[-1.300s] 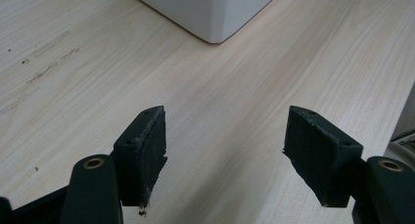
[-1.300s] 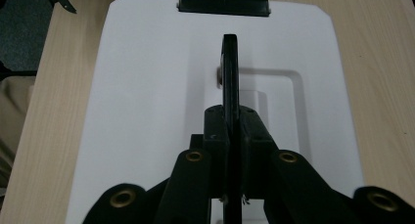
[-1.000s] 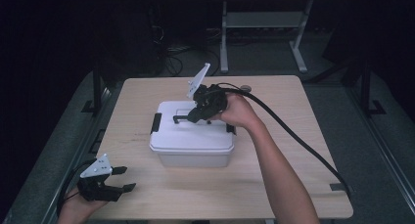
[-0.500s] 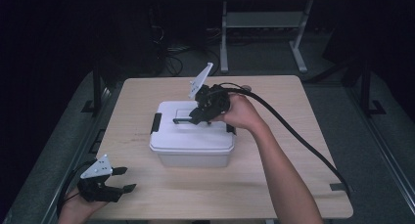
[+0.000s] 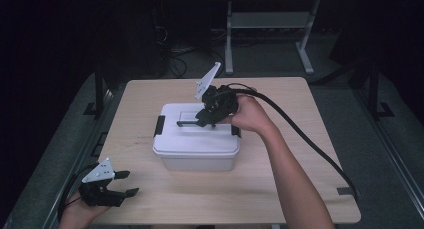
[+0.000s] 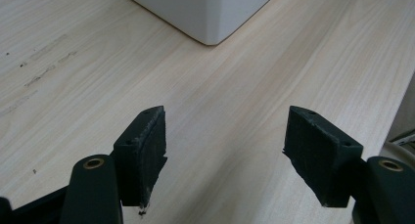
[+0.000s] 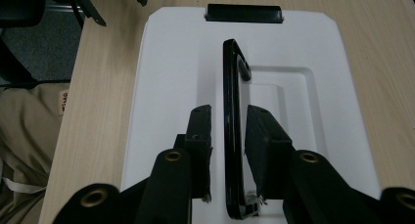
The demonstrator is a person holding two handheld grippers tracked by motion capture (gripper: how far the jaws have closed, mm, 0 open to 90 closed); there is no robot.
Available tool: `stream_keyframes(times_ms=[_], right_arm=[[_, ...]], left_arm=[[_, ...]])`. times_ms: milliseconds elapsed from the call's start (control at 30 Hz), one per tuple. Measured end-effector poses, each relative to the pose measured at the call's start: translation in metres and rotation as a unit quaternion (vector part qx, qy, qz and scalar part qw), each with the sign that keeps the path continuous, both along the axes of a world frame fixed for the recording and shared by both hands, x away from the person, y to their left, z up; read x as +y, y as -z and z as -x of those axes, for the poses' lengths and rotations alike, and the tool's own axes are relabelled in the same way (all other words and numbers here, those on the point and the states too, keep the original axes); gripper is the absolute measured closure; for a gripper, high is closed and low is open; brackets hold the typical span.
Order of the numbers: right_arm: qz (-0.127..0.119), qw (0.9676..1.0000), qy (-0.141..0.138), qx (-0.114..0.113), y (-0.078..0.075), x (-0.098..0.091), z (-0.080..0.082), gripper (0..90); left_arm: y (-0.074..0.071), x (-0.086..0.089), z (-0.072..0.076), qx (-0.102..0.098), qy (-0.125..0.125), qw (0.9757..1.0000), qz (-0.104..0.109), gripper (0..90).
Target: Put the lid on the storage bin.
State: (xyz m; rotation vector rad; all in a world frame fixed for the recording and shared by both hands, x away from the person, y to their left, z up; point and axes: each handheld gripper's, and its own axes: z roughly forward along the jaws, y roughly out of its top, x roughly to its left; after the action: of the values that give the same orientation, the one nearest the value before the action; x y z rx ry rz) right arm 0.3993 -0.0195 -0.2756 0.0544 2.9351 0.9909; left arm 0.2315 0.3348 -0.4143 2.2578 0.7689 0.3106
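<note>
A white lidded box [image 5: 195,144] stands in the middle of the wooden table [image 5: 280,184]. Its black handle [image 7: 231,87] stands upright on the lid [image 7: 171,62]. My right gripper [image 7: 229,110] reaches over the lid from the right in the high view [image 5: 205,118]. The handle is between its jaws, which have just been opening, and a thin gap shows on each side of it. My left gripper [image 5: 129,183] rests at the table's front left corner, open, with bare wood between its pads [image 6: 142,150]. A corner of the box [image 6: 205,13] lies ahead of it.
Black latches sit at both ends of the lid, the left one [image 5: 160,125] and the right one [image 5: 235,131]. A thick black cable [image 5: 305,139] trails from the right gripper across the table's right side. A metal stand [image 5: 270,24] is behind the table.
</note>
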Motion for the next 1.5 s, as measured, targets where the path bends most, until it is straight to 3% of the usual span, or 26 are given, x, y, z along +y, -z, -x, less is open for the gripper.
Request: stream_keyframes(times_ms=[433, 533, 1000, 1500], right_arm=[[0.006, 1.0000, 0.001, -0.006, -0.007, -0.006, 0.007, 70.4], [-0.005, 1.0000, 0.004, -0.006, -0.008, -0.012, 0.008, 70.2], [-0.003, 0.9997, 0.023, 0.002, -0.005, -0.033, 0.009, 69.5], [0.002, 0.9995, 0.030, -0.004, -0.015, -0.044, 0.013, 68.5]], left_arm=[[0.000, 0.000, 0.001, -0.001, 0.000, 1.0000, -0.002, 31.8], [0.000, 0.000, 0.001, -0.002, -0.001, 1.0000, -0.001, 31.8], [0.000, -0.001, 0.000, 0.000, 0.000, 1.0000, -0.003, 31.8], [-0.001, 0.000, 0.000, -0.002, -0.003, 1.0000, 0.000, 31.8]])
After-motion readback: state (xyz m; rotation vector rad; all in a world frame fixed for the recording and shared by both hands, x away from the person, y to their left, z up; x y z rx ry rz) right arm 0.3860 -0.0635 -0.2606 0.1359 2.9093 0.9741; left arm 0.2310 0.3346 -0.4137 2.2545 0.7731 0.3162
